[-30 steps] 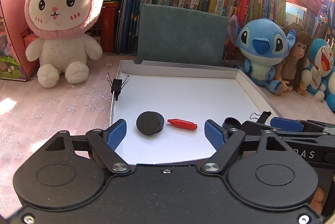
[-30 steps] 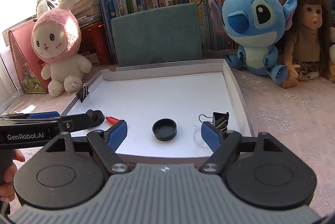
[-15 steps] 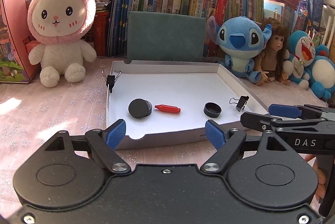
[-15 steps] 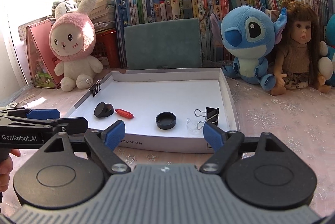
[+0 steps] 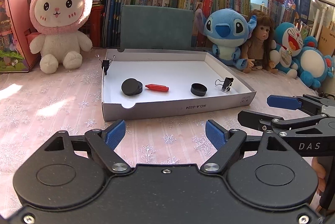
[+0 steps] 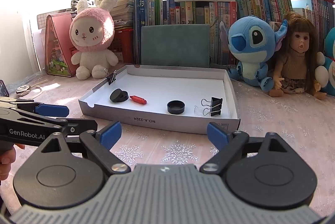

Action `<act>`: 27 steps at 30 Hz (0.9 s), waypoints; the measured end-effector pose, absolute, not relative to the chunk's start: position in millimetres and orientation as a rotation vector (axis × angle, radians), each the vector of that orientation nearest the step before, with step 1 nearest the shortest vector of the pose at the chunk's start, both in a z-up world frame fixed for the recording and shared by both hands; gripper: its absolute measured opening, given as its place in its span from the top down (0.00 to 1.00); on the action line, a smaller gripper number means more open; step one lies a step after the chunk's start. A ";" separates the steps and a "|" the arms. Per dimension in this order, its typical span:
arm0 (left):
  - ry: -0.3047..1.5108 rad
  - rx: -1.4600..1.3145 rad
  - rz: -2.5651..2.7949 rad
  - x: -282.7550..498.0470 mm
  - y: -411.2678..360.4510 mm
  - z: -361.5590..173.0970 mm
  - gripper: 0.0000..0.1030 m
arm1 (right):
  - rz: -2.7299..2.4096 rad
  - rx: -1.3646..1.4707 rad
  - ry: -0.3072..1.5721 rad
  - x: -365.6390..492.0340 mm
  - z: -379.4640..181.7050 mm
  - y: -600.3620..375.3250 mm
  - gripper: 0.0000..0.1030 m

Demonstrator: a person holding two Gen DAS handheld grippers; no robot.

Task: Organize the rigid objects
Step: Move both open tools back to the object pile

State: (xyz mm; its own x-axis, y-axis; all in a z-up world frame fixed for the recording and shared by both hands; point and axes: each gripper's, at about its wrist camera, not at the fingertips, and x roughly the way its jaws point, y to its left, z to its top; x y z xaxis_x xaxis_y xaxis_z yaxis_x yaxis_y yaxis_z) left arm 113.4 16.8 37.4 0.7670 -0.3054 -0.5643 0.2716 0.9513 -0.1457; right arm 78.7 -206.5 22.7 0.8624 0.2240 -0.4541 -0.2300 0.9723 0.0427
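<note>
A shallow white box [image 5: 178, 108] [image 6: 163, 120] lies on the table. In it, from left to right, are a black round container [image 5: 131, 87] [image 6: 118, 95], a red cap-like piece [image 5: 157, 87] [image 6: 138, 99], a black lid [image 5: 198, 89] [image 6: 175, 107] and a black binder clip [image 5: 226, 83] [image 6: 215, 106]. Another binder clip [image 5: 105, 64] [image 6: 112, 77] grips the box's left wall. My left gripper [image 5: 165, 134] hangs open over the cloth in front of the box, empty. My right gripper [image 6: 164, 133] is also before the box, its jaws opening with nothing between them.
A pink rabbit plush [image 5: 59, 21], a teal folder [image 5: 157, 27], a blue plush [image 5: 227, 35], a doll [image 5: 260, 44] and rows of books line the back. A snowflake-patterned cloth [image 5: 52, 109] covers the table.
Both grippers have drawn back from over the box to the cloth in front of it. The box and its contents now sit farther away in both views.
</note>
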 end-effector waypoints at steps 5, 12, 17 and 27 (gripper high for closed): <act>0.622 -0.065 -0.305 101.1 19.4 30.2 0.20 | 0.239 -0.045 0.463 63.6 17.1 -203.9 0.08; 0.626 -0.077 -0.295 88.9 22.3 19.8 0.20 | 0.250 -0.069 0.455 45.1 10.8 -200.0 0.06; 0.624 -0.076 -0.291 81.8 23.1 14.6 0.20 | 0.253 -0.076 0.441 33.2 8.0 -198.2 0.04; 0.607 -0.078 -0.275 65.8 26.9 4.5 0.20 | 0.256 -0.099 0.427 15.4 -1.5 -190.9 0.04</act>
State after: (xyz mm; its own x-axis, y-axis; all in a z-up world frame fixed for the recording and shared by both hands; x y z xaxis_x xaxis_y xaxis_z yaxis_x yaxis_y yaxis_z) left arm 65.8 26.9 4.5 0.7861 -0.2777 -0.5522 0.2321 0.9606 -0.1527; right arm 15.4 -190.9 -1.4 0.8787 0.2243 -0.4214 -0.2656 0.9632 -0.0412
